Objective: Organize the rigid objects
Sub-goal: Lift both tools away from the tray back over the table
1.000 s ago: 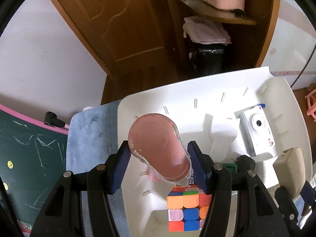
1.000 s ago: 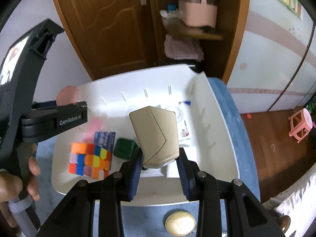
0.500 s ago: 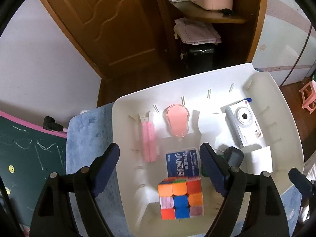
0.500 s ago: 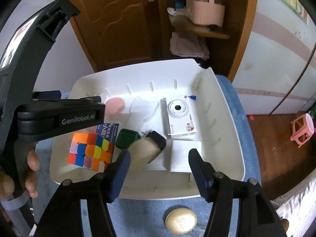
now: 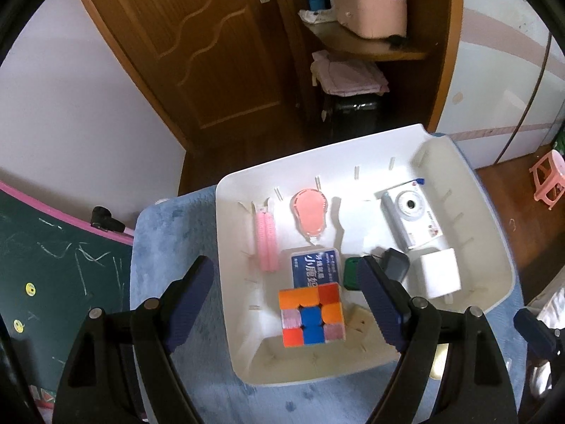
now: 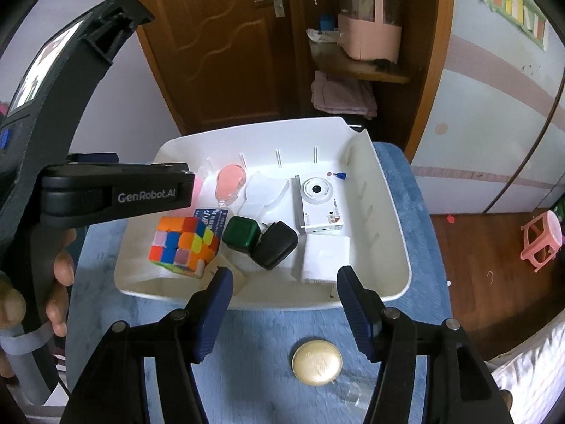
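Note:
A white tray (image 5: 494, 247) (image 6: 392, 212) sits on a blue mat. In it lie a colourful puzzle cube (image 5: 310, 312) (image 6: 182, 245), a blue card box (image 5: 314, 266), a pink cup on its side (image 5: 310, 213) (image 6: 230, 183), a pink roller (image 5: 265, 242), a white camera (image 5: 413, 213) (image 6: 319, 201), a green case (image 6: 241, 233), a black case (image 6: 274, 249), a white block (image 5: 439, 272) (image 6: 325, 258) and a beige box (image 5: 358, 319). My left gripper (image 5: 282, 305) is open and empty above the tray's near edge. My right gripper (image 6: 284, 312) is open and empty over the near rim.
A gold round lid (image 6: 316, 362) lies on the blue mat (image 6: 254, 346) in front of the tray. A wooden door (image 5: 212, 53) and a shelf with a pink basket (image 5: 370, 10) stand behind. A green chalkboard (image 5: 53, 265) is at the left.
My left gripper let go of the pink cup and my right gripper let go of the beige box; both lie in the tray. Both grippers opened and drew back.

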